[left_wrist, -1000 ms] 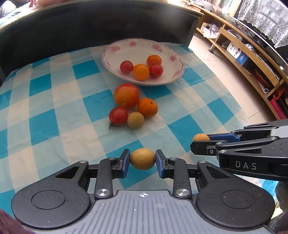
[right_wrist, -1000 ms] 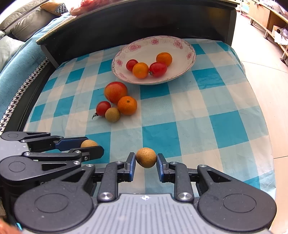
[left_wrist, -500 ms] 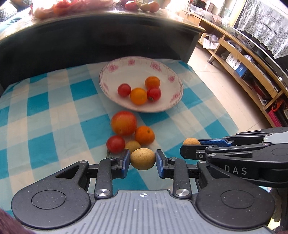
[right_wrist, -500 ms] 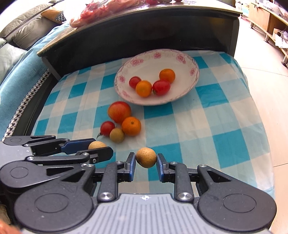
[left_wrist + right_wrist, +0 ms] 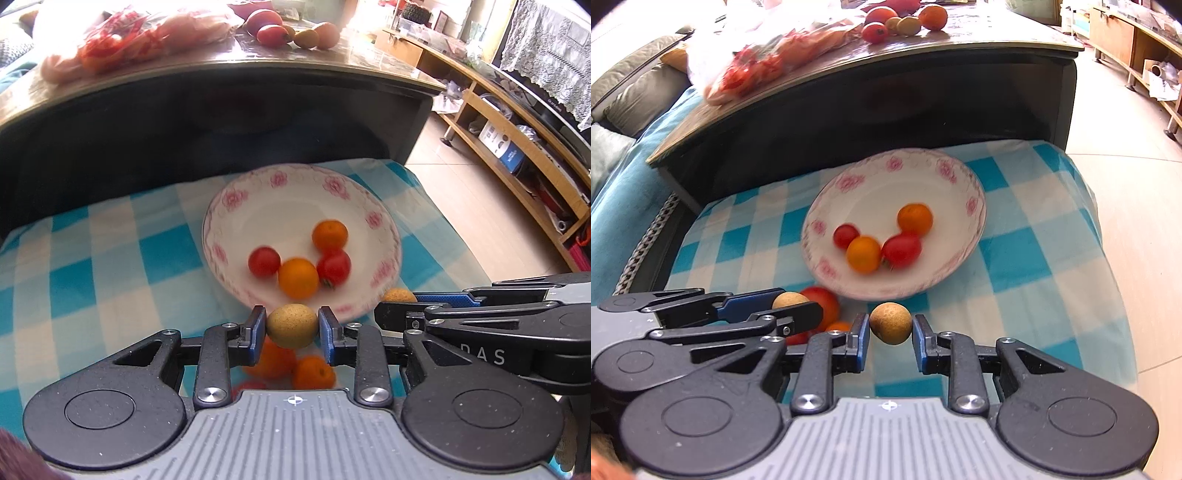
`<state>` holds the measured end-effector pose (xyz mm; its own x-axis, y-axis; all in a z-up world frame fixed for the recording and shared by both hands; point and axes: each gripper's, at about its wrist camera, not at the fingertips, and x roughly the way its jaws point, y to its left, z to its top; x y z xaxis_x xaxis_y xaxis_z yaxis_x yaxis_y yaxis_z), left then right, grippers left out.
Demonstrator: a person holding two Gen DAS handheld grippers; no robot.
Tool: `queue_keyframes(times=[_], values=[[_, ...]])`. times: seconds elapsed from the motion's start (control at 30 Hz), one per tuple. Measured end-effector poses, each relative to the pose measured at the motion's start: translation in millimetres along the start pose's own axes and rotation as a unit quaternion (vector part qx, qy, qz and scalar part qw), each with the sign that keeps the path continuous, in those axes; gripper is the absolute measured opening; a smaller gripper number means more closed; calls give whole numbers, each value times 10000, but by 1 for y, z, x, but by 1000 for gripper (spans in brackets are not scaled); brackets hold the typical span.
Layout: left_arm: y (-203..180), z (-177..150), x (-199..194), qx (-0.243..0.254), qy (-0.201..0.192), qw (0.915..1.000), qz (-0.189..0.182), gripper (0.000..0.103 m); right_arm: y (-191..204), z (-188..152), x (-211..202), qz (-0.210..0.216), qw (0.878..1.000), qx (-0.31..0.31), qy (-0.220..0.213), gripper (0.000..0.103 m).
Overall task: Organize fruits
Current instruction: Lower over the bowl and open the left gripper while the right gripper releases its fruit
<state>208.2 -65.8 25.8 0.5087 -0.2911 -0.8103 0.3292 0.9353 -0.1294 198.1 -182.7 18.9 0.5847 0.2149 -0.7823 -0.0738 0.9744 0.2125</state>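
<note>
My left gripper (image 5: 291, 328) is shut on a tan longan (image 5: 291, 325), held just short of the near rim of the white flowered plate (image 5: 258, 195). My right gripper (image 5: 890, 326) is shut on a second tan longan (image 5: 890, 323), beside the left gripper (image 5: 792, 306) and close to the plate (image 5: 886, 177). The plate holds two oranges and two red tomatoes (image 5: 264, 261). Under the left fingers lie a big tomato and a small orange (image 5: 314, 373) on the checked cloth. The right gripper (image 5: 397, 297) shows at the right of the left wrist view.
A dark table edge (image 5: 221, 110) rises right behind the plate, with a plastic bag (image 5: 768, 55) and more fruit (image 5: 905, 18) on top. Wooden shelves (image 5: 517, 147) line the floor to the right. A sofa (image 5: 624, 96) is at the left.
Both grippers moved forward and a little up toward the plate, each still holding its longan. The loose fruit on the cloth slid beneath the left gripper's fingers.
</note>
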Motion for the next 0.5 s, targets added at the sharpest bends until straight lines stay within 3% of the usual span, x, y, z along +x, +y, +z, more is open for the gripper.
queue_keyframes(times=[0.5], values=[[9,23,33,-58,47,9999,79,38,-18,42,38,-106,9999,80,14,28]])
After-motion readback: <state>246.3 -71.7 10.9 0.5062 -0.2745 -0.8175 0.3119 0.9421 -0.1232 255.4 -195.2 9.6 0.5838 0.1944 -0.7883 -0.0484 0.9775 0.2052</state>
